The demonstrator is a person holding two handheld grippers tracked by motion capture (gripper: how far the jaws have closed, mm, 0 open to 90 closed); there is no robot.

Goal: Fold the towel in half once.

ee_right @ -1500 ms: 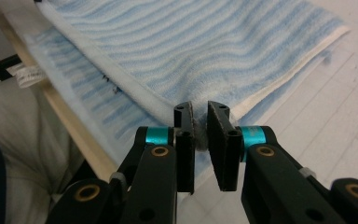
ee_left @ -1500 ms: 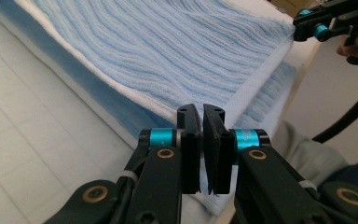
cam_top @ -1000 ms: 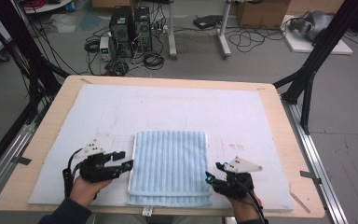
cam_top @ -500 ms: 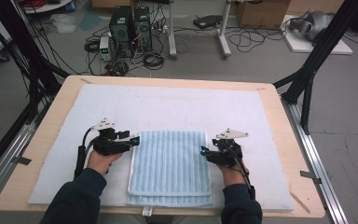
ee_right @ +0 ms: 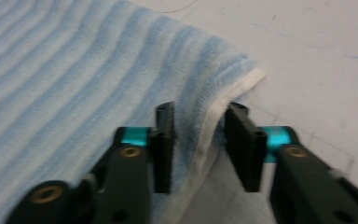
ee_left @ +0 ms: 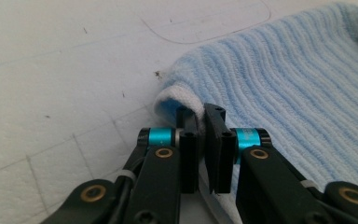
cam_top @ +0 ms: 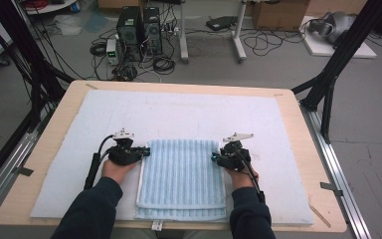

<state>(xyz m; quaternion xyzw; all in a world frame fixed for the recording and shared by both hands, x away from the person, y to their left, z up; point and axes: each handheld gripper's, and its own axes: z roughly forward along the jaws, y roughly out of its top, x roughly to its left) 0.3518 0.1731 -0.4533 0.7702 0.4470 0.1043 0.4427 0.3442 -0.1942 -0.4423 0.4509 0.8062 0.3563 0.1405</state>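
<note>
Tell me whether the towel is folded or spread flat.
Folded: the towel lies doubled, its upper layer's near edge stopping short of the layer beneath.

Grey floor (cam_top: 278, 64), cables (cam_top: 164, 62), perhaps computer towers (cam_top: 139, 27).

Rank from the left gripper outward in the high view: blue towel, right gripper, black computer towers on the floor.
1. blue towel: its far-left corner at the left gripper.
2. right gripper: across the towel, at its right edge.
3. black computer towers: on the floor beyond the table.
</note>
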